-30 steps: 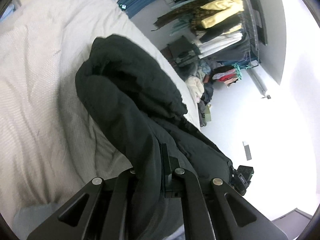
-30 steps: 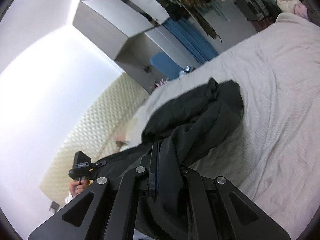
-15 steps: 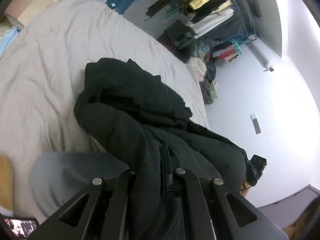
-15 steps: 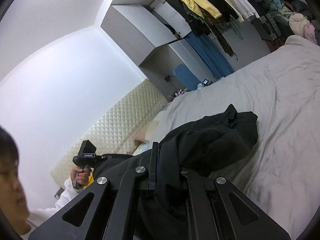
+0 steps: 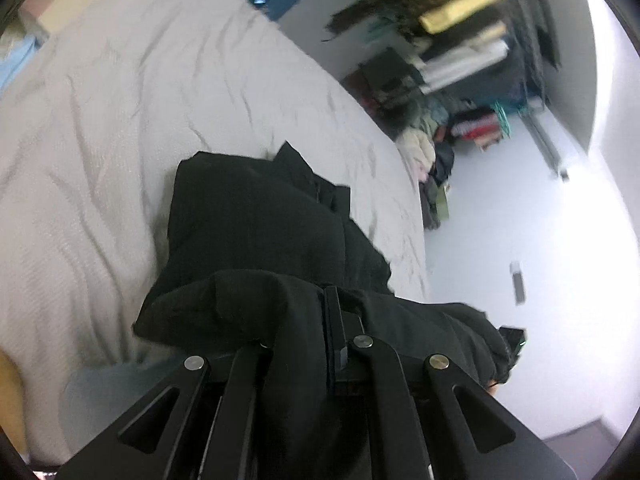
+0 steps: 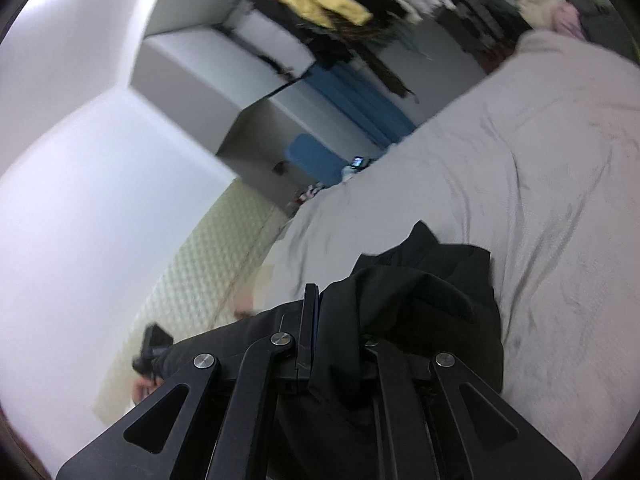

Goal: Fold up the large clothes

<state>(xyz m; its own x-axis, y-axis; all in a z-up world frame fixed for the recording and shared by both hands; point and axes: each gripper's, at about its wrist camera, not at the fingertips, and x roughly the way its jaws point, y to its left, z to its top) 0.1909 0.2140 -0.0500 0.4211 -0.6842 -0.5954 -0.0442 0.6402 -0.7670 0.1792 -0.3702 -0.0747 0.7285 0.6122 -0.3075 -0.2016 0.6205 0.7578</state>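
A large black garment (image 5: 256,224) hangs between my two grippers, its far end bunched on the grey bedspread (image 5: 120,128). My left gripper (image 5: 326,300) is shut on one edge of the black garment, the cloth draped over its fingers. My right gripper (image 6: 314,296) is shut on the other edge of the black garment (image 6: 420,292), which spills to the right over the bedspread (image 6: 540,184). In the right wrist view the other gripper (image 6: 154,346) shows at the lower left, held in a hand. The fingertips are mostly hidden by cloth.
A rack of hanging clothes (image 5: 460,24) and a pile of clothes on the floor (image 5: 428,152) stand past the bed's far corner. A quilted headboard (image 6: 208,264), grey cabinets (image 6: 224,64) and blue fabric (image 6: 352,96) lie beyond the bed.
Both grippers have lifted and swung with the garment; its bunched end is drawn nearer to me and more bedspread shows beyond it. The person's head has left the right wrist view.
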